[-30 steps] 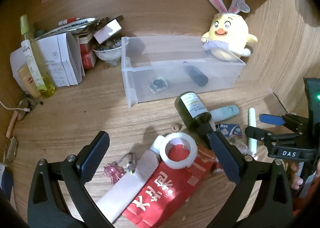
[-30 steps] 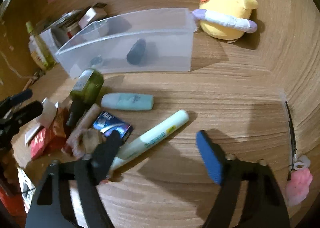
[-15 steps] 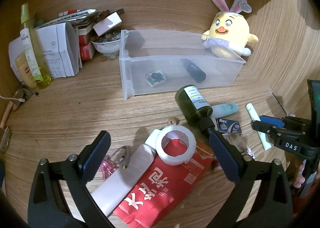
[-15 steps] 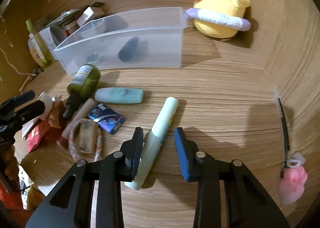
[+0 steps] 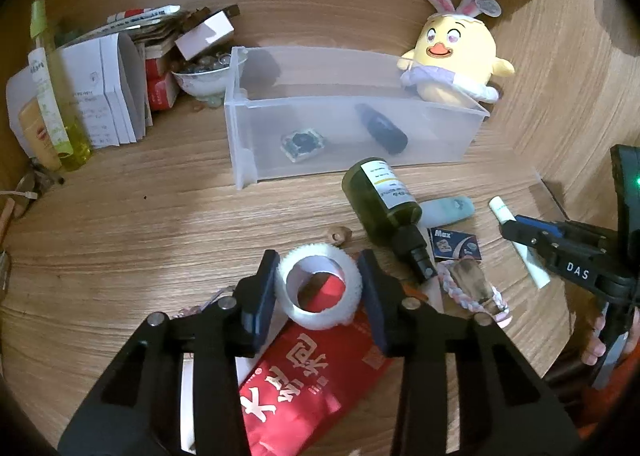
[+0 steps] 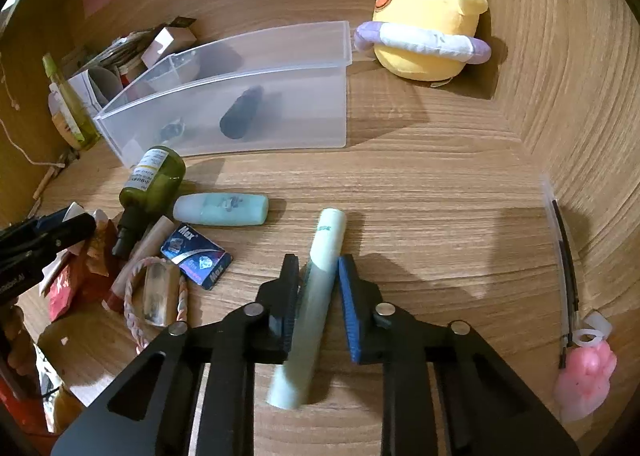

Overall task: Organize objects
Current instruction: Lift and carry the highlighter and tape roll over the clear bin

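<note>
**Both hand-held grippers closed on items**

Left hand-held gripper (image 5: 318, 286): jaws have just been closing, pads now against both sides of the white tape roll (image 5: 319, 288), which sits on the red packet (image 5: 304, 376) on the worktop (image 5: 160, 224). Right hand-held gripper (image 6: 319, 288): clamped on the pale green tube (image 6: 316, 304). Clear bin (image 5: 344, 136) stands behind, holding a dark cylinder (image 5: 382, 129) and a small square item (image 5: 302, 143). Green bottle (image 5: 380, 200) lies just before the bin.
</note>
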The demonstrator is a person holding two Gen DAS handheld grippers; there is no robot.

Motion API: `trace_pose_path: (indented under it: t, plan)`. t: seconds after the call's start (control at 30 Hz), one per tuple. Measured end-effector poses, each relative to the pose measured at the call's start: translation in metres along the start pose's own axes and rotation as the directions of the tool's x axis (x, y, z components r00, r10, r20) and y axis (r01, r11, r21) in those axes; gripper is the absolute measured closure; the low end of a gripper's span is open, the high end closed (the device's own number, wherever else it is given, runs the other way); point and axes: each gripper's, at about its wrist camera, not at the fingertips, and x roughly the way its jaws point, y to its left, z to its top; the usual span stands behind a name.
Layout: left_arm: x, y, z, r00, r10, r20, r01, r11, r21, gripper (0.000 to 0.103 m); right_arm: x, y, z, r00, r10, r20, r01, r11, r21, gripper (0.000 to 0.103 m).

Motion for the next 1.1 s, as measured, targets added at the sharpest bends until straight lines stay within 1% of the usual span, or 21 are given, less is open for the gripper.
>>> trace_pose_path:
  t: [0.23,0.47,0.63,0.87,1.0,1.1]
  plan:
    - [-0.011,0.001,0.007,0.999,0.000,0.046,0.000,1.000,0.003,0.063,-0.007,-0.004,0.006,0.999,0.002,0.034,-0.002,1.000,0.022,0.089]
    - [-0.024,0.004,0.020,0.995,-0.004,0.099,0.006,1.000,-0.013,0.063,-0.023,-0.005,0.020,0.995,0.019,0.097,-0.022,0.999,0.030,0.089]
    - [-0.033,0.006,0.032,0.990,0.003,0.144,0.000,1.000,-0.023,0.063,-0.035,0.000,0.033,0.988,0.027,0.151,-0.030,0.999,0.017,0.089]
    - [-0.042,0.007,0.049,0.979,0.017,0.203,-0.011,1.000,-0.028,0.063,-0.043,0.005,0.049,0.979,0.046,0.200,-0.048,0.999,0.005,0.089]
    - [-0.044,0.009,0.059,0.975,0.016,0.222,-0.010,1.000,-0.028,0.063,-0.049,0.009,0.057,0.971,0.050,0.232,-0.050,0.999,-0.006,0.089]
    - [-0.043,0.010,0.068,0.973,0.012,0.232,-0.006,1.000,-0.030,0.063,-0.057,0.011,0.066,0.962,0.052,0.268,-0.050,0.999,-0.016,0.089]
